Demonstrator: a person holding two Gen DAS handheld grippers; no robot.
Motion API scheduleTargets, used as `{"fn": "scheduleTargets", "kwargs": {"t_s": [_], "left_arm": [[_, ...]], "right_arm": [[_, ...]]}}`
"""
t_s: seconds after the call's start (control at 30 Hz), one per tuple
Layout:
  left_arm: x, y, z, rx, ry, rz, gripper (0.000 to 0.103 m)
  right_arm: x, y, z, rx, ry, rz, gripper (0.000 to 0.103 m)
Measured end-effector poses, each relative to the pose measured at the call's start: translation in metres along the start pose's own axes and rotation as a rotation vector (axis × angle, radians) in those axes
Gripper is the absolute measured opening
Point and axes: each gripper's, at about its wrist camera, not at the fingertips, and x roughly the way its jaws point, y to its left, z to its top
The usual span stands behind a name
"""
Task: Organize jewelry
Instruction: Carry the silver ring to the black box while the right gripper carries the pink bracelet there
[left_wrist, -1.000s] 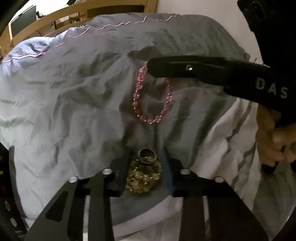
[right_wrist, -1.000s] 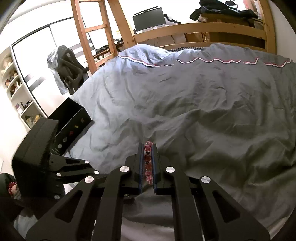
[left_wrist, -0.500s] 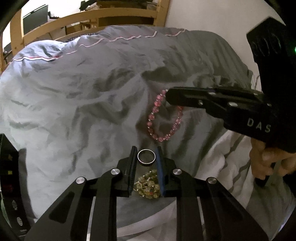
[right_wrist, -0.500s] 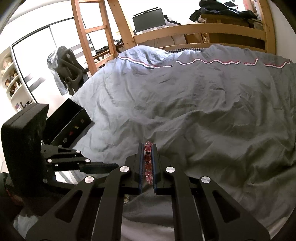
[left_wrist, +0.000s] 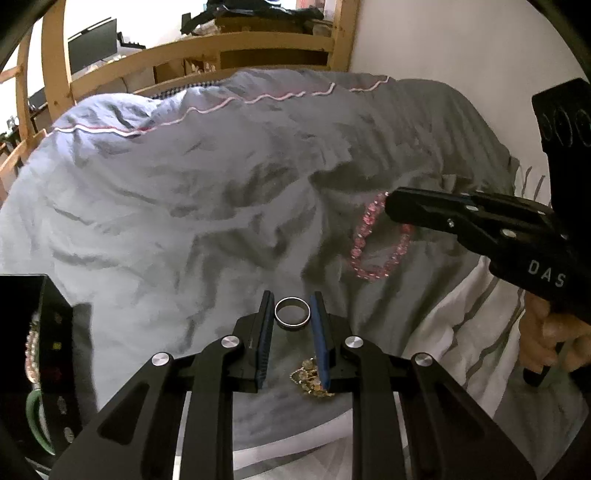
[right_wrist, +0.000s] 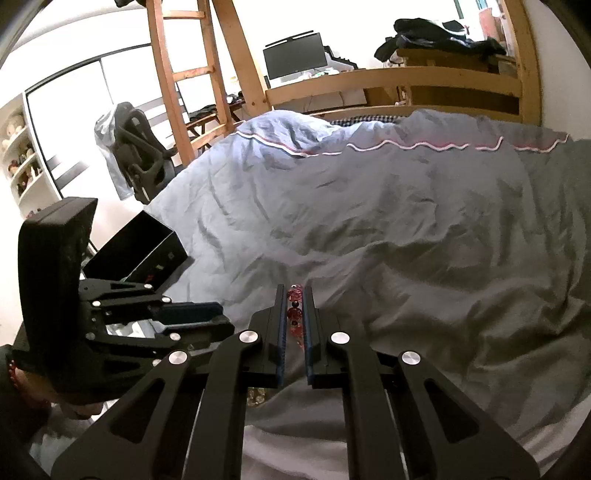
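— What does each gripper hold?
— The left gripper (left_wrist: 291, 314) pinches a silver ring (left_wrist: 292, 312) between its tips, above the grey duvet (left_wrist: 184, 221); a gold bracelet (left_wrist: 312, 378) lies on the duvet beneath it; the right gripper (right_wrist: 295, 306) is clamped on a pink bead bracelet (left_wrist: 376, 240), which dangles clear of the bed.
— And the box?
— A black box (right_wrist: 136, 251) stands at the bed's left edge.

Dim foreground, blown-out daylight behind, slight motion blur, fisheye bending at edges.
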Motion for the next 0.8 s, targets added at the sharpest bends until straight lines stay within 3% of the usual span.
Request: {"fn": "scheduleTargets", "kwargs": {"t_s": [0.67,0.8], "left_arm": [[-0.064,0.044,0.001,-0.107,-0.094,0.067,0.020],[-0.079,0.061,-0.001,-0.155,-0.117,0.046,0.020]], "right_arm": [[-0.003,0.063,0.033,-0.047,-0.006,0.021,0.009],[0.000,0.077,0.041,-0.045,-0.001,0.039,0.009]]}}
